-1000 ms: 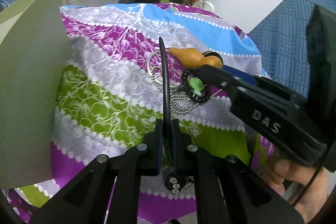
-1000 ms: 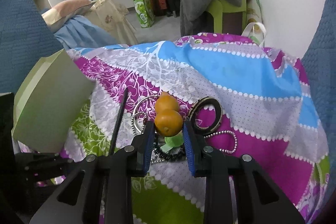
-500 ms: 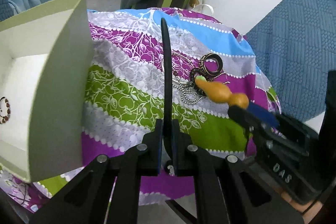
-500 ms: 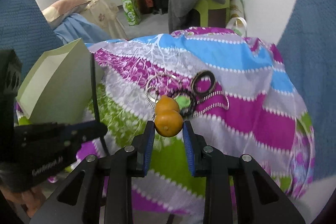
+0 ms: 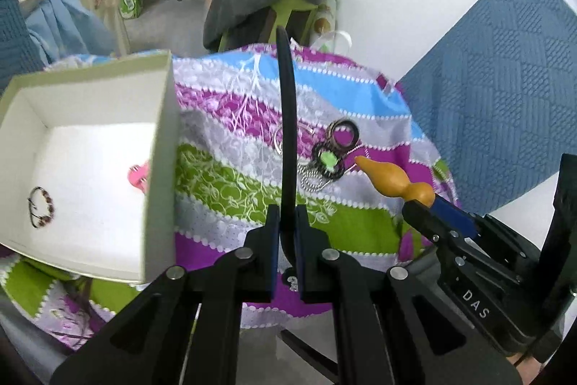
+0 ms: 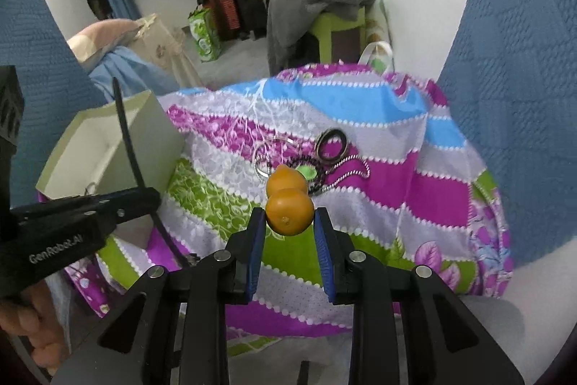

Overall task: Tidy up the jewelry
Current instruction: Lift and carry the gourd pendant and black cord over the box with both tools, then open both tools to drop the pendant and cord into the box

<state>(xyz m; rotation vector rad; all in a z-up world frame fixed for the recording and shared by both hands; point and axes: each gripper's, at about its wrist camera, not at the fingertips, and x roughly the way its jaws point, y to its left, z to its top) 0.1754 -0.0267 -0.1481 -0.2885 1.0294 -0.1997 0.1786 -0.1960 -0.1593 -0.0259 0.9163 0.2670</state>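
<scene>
Your left gripper point(image 5: 287, 222) has its fingers pressed nearly together on a thin black hoop point(image 5: 286, 118), which stands upright between them and curves up over the patterned cloth point(image 5: 234, 193). Your right gripper point(image 6: 288, 231) clamps the round base of an orange gourd charm point(image 6: 288, 204), its narrow tip pointing away from you and lifted above the table. To the left of the black hoop sits an open white box point(image 5: 158, 147) on the cloth; inside it lie a dark beaded bracelet point(image 5: 41, 206) and a pink piece point(image 5: 139, 174) against the near wall. The other jewelry is bunched at the middle of the cloth: a brown ring point(image 6: 331, 145), a silver ring point(image 6: 263, 156), a bead chain point(image 6: 351, 168) and a black beaded loop with a green pendant point(image 6: 306, 172).
</scene>
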